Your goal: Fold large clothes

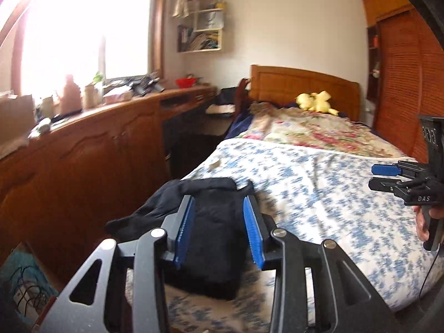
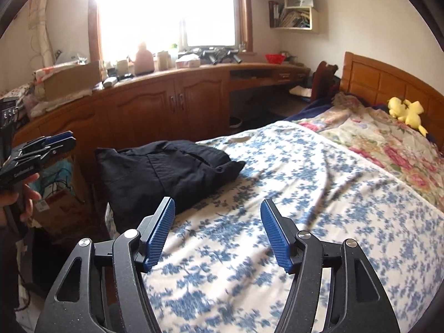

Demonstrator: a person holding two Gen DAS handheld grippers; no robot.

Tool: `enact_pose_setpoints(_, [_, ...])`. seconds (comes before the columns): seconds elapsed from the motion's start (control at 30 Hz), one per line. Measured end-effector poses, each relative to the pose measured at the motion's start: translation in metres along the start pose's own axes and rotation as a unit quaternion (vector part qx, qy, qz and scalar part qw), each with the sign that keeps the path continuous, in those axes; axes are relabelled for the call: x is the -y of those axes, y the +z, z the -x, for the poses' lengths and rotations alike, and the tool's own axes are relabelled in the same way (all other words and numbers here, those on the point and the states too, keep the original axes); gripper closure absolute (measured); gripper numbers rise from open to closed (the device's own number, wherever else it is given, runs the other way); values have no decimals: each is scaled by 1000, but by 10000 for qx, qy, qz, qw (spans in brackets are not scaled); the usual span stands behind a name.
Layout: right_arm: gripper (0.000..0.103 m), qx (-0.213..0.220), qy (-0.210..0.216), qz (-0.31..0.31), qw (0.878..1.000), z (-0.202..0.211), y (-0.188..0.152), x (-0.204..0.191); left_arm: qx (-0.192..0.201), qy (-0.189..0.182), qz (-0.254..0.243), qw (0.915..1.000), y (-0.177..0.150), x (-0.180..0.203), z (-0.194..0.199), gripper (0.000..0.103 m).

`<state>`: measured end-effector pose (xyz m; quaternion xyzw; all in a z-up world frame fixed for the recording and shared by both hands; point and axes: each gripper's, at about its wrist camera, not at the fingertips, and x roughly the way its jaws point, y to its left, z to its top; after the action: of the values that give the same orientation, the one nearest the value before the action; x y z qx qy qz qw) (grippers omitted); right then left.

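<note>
A folded black garment (image 1: 211,230) lies on the near left corner of the bed, on a blue-flowered white sheet (image 1: 319,194). My left gripper (image 1: 219,205) is open and hovers above the garment, not touching it as far as I can tell. In the right wrist view the garment (image 2: 169,172) lies ahead to the left, and my right gripper (image 2: 217,208) is open and empty over the bare sheet (image 2: 277,194). The left gripper also shows at the left edge of the right wrist view (image 2: 65,140), the right gripper at the right edge of the left wrist view (image 1: 373,177).
A flowered quilt (image 1: 310,130) and a yellow plush toy (image 1: 316,102) lie at the head of the bed by the wooden headboard (image 1: 302,83). Wooden cabinets (image 2: 155,105) with a cluttered top run along the left, under a bright window. Boxes and cables (image 2: 55,194) sit on the floor.
</note>
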<state>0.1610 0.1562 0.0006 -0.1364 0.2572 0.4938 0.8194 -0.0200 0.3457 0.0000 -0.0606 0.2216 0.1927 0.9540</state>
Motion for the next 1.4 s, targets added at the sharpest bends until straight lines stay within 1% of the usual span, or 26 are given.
enact_pose_setpoints(0.13, [28, 156, -149, -77, 9997, 42, -10, 12, 55, -235, -129, 9996, 13, 39, 0, 66])
enact_pose_setpoints(0.2, [25, 224, -236, -131, 9994, 60, -18, 18, 57, -231, -179, 9996, 13, 57, -2, 66])
enact_pose_setpoints(0.27, [24, 285, -321, -227, 9988, 79, -29, 28, -30, -274, -208, 9994, 13, 76, -7, 66])
enact_pose_setpoints(0.33, [24, 322, -470, -331, 9978, 94, -40, 39, -86, -425, -240, 9988, 10, 98, -14, 66])
enact_pose_setpoints(0.43, [24, 342, -638, -492, 9962, 113, -56, 55, -199, -521, -339, 9979, 4, 129, -21, 66])
enact_pose_setpoints(0.57, [24, 374, -887, -623, 9934, 138, -78, 74, -392, -795, -410, 9952, -2, 172, -32, 66])
enact_pose_setpoints(0.63, [24, 413, -1002, -669, 9919, 150, -85, 78, -483, -848, -467, 9941, -6, 190, -35, 66])
enact_pose_setpoints(0.8, [23, 468, -1301, -887, 9864, 179, -108, 87, -584, -1132, -589, 9901, -16, 231, -29, 66])
enact_pose_setpoints(0.9, [23, 518, -1484, -1056, 9819, 199, -123, 89, -606, -1304, -651, 9875, -19, 248, -21, 66])
enact_pose_setpoints(0.97, [23, 559, -1565, -1169, 9791, 210, -131, 89, -703, -1434, -688, 9848, -23, 261, -14, 66])
enact_pose_setpoints(1.1, [21, 673, -1732, -1391, 9727, 238, -149, 84, -638, -1552, -842, 9822, -33, 283, 6, 66])
enact_pose_setpoints(1.2, [20, 755, -1831, -1495, 9687, 259, -159, 78, -625, -1603, -817, 9817, -41, 295, 21, 66])
enact_pose_setpoints(1.27, [18, 751, -1883, -1556, 9668, 267, -164, 75, -699, -1747, -759, 9792, -46, 301, 30, 66])
enact_pose_setpoints(1.4, [16, 757, -2124, -1700, 9593, 284, -176, 72, -715, -1796, -689, 9787, -52, 311, 41, 66])
